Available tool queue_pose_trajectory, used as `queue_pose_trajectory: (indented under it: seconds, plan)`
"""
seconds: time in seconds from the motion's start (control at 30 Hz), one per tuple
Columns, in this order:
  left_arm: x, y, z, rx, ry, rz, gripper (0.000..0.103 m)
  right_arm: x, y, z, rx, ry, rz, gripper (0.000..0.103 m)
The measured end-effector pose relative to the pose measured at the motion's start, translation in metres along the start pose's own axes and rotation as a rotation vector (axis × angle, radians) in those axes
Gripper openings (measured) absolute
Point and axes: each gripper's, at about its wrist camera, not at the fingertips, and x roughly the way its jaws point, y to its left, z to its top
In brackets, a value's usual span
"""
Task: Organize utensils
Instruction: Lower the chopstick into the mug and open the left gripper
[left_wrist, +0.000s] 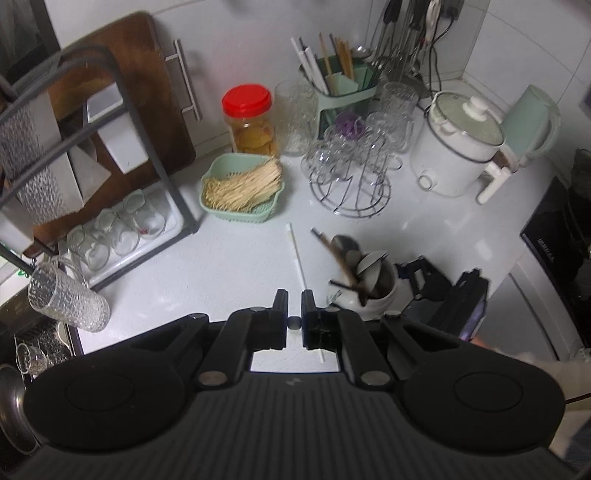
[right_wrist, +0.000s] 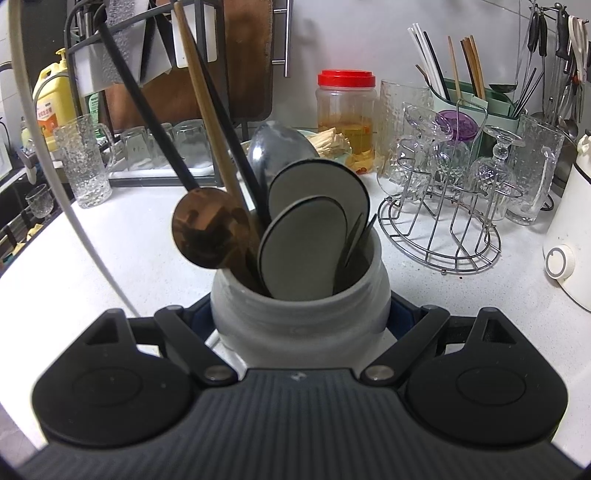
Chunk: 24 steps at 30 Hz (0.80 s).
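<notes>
The left gripper (left_wrist: 294, 306) has its jaws nearly pressed together over a white chopstick (left_wrist: 297, 256) lying on the counter (left_wrist: 229, 258), whether pinching it I cannot tell; the right gripper (right_wrist: 299, 317) has its jaws spread around a grey crock (right_wrist: 299, 314); the crock holds spoons and ladles, and a green utensil holder (left_wrist: 343, 88) stands well behind

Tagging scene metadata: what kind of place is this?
Most likely a home kitchen counter. A white rice cooker, a wire rack of upturned glasses and a green holder of chopsticks stand on it, and the right gripper holds a ceramic jar of spoons.
</notes>
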Motion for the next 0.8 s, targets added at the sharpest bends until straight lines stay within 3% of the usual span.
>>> queue_pose_trajectory:
  seconds: [0.47,0.8]
  plan:
    - [-0.076,-0.034,0.042,0.047,-0.063,-0.062,0.008,0.001,-0.001,0.000,-0.008,-0.003,0.010,0.091]
    - [-0.086,-0.066,0.072,0.124,-0.119,-0.094,0.008,0.001,-0.001,-0.001,-0.018,-0.008,0.018,0.091]
